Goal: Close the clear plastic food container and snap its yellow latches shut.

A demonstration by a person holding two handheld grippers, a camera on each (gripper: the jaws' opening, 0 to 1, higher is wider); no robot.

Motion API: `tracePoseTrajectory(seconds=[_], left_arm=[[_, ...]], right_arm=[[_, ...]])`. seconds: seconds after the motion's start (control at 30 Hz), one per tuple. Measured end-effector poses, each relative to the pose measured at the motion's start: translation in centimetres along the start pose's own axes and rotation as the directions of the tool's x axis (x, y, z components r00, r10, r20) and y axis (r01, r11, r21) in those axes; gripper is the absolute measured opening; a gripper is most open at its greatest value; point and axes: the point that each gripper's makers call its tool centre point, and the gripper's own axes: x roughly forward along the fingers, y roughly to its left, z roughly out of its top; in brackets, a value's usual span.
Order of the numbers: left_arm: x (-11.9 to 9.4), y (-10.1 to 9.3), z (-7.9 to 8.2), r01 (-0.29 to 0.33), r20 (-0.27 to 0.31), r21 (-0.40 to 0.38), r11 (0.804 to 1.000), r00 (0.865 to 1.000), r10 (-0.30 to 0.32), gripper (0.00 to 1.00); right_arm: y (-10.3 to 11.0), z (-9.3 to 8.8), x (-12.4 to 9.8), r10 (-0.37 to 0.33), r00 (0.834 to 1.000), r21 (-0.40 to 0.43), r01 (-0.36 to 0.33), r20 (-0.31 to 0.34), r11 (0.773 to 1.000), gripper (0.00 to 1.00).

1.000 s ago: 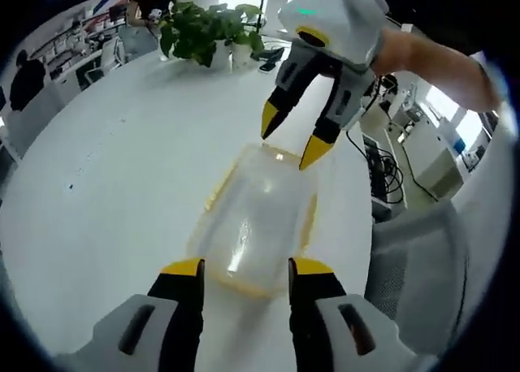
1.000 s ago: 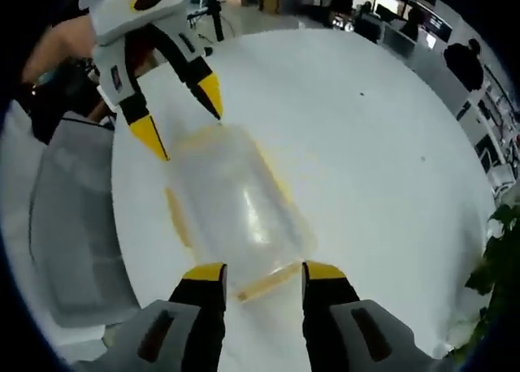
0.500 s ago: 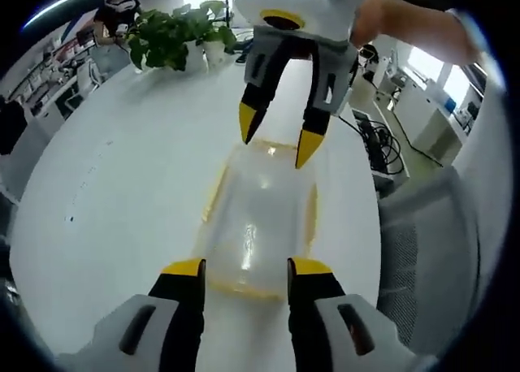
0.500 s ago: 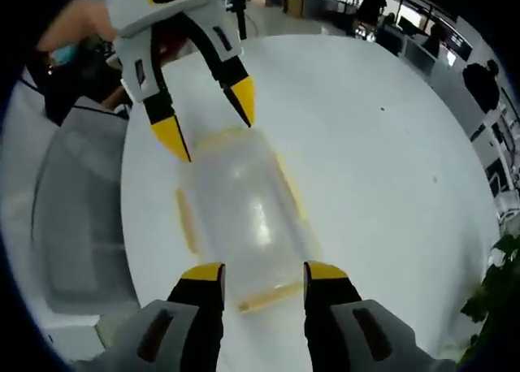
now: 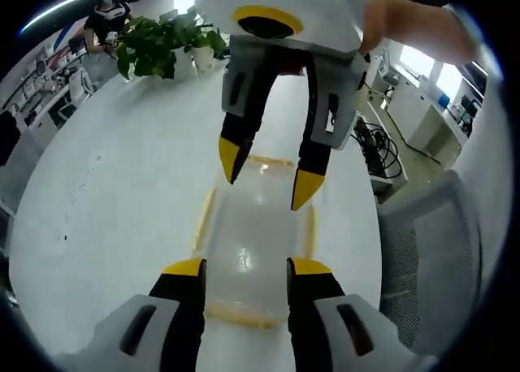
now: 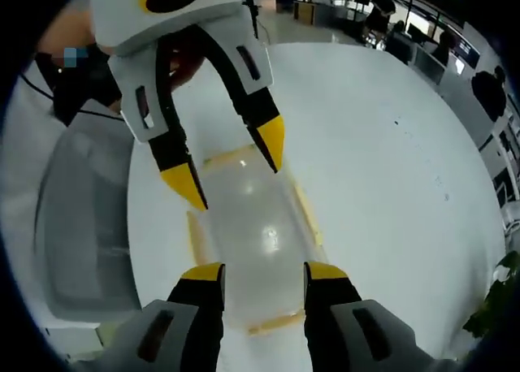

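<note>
The clear plastic food container (image 5: 253, 240) lies lengthwise on the white table (image 5: 114, 201), with its lid on top. Yellow latches (image 5: 203, 218) stick out along its sides and ends; whether they are snapped down I cannot tell. My left gripper (image 5: 246, 268) is open above the container's near end. My right gripper (image 5: 268, 175) comes in from the top, open, over the far end. In the right gripper view the container (image 6: 253, 230) lies between my open right gripper (image 6: 264, 272) and the open left gripper (image 6: 230, 165) facing it. Neither gripper holds anything.
Potted plants (image 5: 162, 43) stand at the far side of the table. A grey mesh chair (image 5: 431, 258) is beside the table edge, also seen as the chair (image 6: 77, 218). Cables (image 5: 378, 153) lie on the floor. People sit at desks in the background.
Both grippers have moved toward each other over the container, so each looms larger in the other's view. Both stay open. The container has not visibly moved on the table.
</note>
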Motion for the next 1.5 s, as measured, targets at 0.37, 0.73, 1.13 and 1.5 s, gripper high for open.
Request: tracePoseTrajectory(seconds=[0.37, 0.73, 1.13, 1.5], left_arm=[[0.7, -0.4, 0.2, 0.001, 0.003, -0.010, 1.000, 1.000, -0.001, 0.38], [1.1, -1.3, 0.5, 0.005, 0.027, -0.041, 0.999, 1.000, -0.003, 0.39], [1.1, -2.0, 0.5, 0.008, 0.040, -0.069, 0.998, 0.999, -0.005, 0.40], [1.6, -3.4, 0.2, 0.003, 0.044, -0.050, 0.999, 0.999, -0.001, 0.41]], right_arm=[[-0.7, 1.6, 0.1, -0.001, 0.999, 0.000, 0.001, 0.046, 1.000, 0.37], [-1.4, 2.7, -0.1, -0.002, 0.998, -0.010, 0.002, 0.059, 1.000, 0.37], [-2.1, 3.3, 0.2, 0.006, 0.999, -0.027, -0.005, 0.054, 1.000, 0.38], [-2.3, 3.3, 1.4, 0.032, 0.999, -0.037, -0.031, 0.022, 0.999, 0.40]])
